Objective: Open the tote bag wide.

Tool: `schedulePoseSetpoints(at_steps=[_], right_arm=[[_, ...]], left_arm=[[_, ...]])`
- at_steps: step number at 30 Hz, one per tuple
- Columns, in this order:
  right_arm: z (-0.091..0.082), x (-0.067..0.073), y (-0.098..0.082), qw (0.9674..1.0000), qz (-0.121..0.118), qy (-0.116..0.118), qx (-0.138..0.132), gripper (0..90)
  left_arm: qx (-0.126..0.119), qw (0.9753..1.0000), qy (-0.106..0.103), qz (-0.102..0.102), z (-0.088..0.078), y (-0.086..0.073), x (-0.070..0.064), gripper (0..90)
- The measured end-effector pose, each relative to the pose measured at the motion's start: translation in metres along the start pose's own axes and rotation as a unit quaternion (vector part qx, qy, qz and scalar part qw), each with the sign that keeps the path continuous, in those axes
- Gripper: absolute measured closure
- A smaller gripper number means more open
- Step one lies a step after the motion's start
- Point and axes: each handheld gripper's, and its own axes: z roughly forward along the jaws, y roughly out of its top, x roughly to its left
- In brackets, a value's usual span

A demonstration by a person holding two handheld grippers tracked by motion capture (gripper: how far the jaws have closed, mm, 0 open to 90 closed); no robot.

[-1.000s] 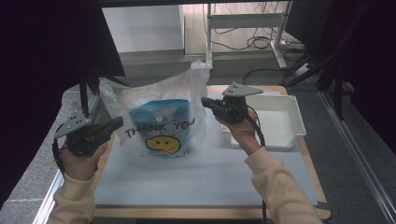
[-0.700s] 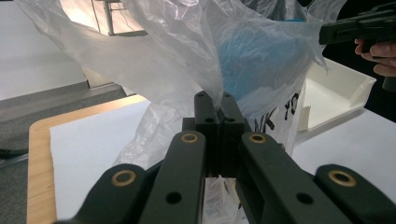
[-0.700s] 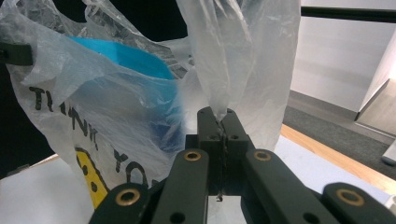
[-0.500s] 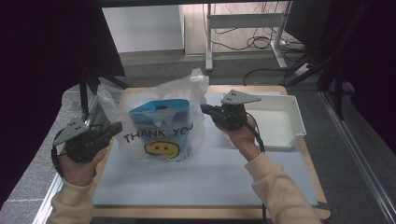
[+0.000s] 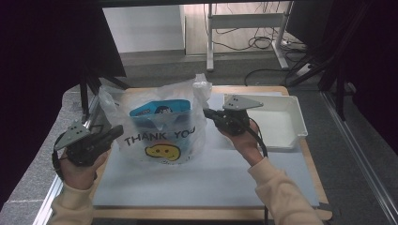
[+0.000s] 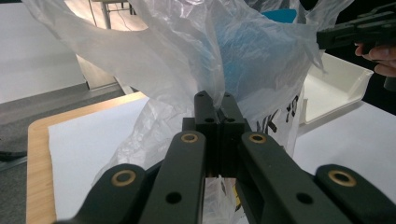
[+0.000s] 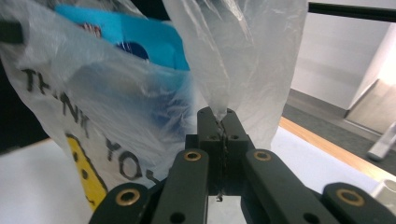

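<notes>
A clear plastic bag (image 5: pixel 162 140) printed "THANK YOU" over a yellow smiley stands on the white mat (image 5: pixel 202 183). Inside it sits a blue packet (image 5: pixel 162 110). My left gripper (image 5: pixel 119 130) holds the bag's left side; in the left gripper view the jaws (image 6: pixel 215 99) are shut on a fold of the plastic (image 6: pixel 177 60). On the bag's right side, near its handle (image 5: pixel 202 86), my right gripper (image 5: pixel 206 112) does the same. The right gripper view shows those jaws (image 7: pixel 218 115) pinching the film, with the blue packet (image 7: pixel 140 32) behind it.
A white tray (image 5: pixel 300 123) lies on the table to the right of the bag, close behind my right hand. The mat covers a wooden table (image 5: pixel 206 213). Dark stands and cables are on the floor beyond the far edge.
My right gripper has drifted slightly toward the near side, and the top of the bag has sunk a little. Both grippers keep their hold on the plastic.
</notes>
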Motion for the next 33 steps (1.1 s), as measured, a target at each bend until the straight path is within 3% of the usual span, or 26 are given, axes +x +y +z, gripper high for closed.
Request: schedulePoseSetpoints(at_steps=[33], right_arm=[[0.014, 0.009, -0.035, 0.9997, 0.012, 0.007, 0.019, 89.0]], left_arm=[[0.024, 0.9996, -0.003, -0.018, 0.007, -0.023, 0.005, 90.0]])
